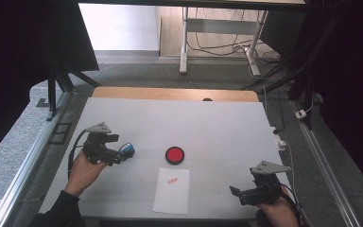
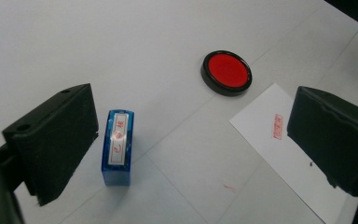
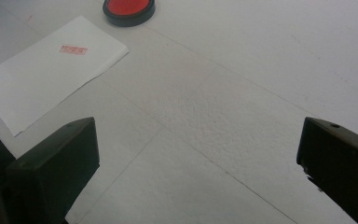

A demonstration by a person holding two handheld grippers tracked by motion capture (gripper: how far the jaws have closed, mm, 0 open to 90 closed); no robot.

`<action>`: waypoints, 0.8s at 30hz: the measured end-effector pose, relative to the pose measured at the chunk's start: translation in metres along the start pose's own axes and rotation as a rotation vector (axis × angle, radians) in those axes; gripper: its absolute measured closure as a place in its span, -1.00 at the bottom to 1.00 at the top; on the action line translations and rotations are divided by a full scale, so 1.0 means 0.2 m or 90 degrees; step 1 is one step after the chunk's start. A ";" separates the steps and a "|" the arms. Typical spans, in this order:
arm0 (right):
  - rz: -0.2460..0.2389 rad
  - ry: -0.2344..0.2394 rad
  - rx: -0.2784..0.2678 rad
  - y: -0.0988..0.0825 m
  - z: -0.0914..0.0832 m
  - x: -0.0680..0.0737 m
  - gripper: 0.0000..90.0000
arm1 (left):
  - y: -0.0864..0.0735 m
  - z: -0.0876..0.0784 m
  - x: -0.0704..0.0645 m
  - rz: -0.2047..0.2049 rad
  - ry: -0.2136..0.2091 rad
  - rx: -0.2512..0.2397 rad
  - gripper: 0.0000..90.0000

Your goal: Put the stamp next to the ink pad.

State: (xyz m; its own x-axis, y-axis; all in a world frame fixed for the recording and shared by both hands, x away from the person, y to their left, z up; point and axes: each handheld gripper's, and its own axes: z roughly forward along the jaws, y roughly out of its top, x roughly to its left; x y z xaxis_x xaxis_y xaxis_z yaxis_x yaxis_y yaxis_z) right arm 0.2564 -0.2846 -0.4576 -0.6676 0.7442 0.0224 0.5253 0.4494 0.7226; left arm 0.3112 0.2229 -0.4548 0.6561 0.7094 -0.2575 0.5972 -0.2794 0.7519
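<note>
Both claws gape: left claw beside blue stamp (lying flat), right claw over bare table.

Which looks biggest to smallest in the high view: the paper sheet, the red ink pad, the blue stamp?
1. Paper sheet, clearly the largest.
2. Red ink pad.
3. Blue stamp, smallest, though the left tool partly covers it, so its full size is unsure.
</note>
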 end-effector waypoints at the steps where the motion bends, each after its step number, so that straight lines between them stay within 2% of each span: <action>1: 0.001 0.000 0.000 0.00 0.00 0.00 -1.00 | -0.01 -0.01 -0.01 -0.001 0.000 -0.005 -0.98; 7: 0.003 0.004 -0.002 0.00 0.00 0.00 -1.00 | -0.05 -0.08 -0.04 -0.003 -0.001 -0.025 -1.00; 24: 0.004 0.007 -0.002 0.00 0.00 0.00 -1.00 | -0.23 -0.26 -0.10 -0.011 0.033 -0.043 -1.00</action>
State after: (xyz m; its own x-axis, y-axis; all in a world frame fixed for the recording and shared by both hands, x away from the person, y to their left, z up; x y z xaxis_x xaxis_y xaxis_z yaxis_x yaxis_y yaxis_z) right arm 0.2568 -0.2855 -0.4572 -0.6701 0.7414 0.0354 0.5281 0.4427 0.7247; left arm 0.2459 0.2547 -0.4535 0.6197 0.7472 -0.2402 0.5751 -0.2240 0.7868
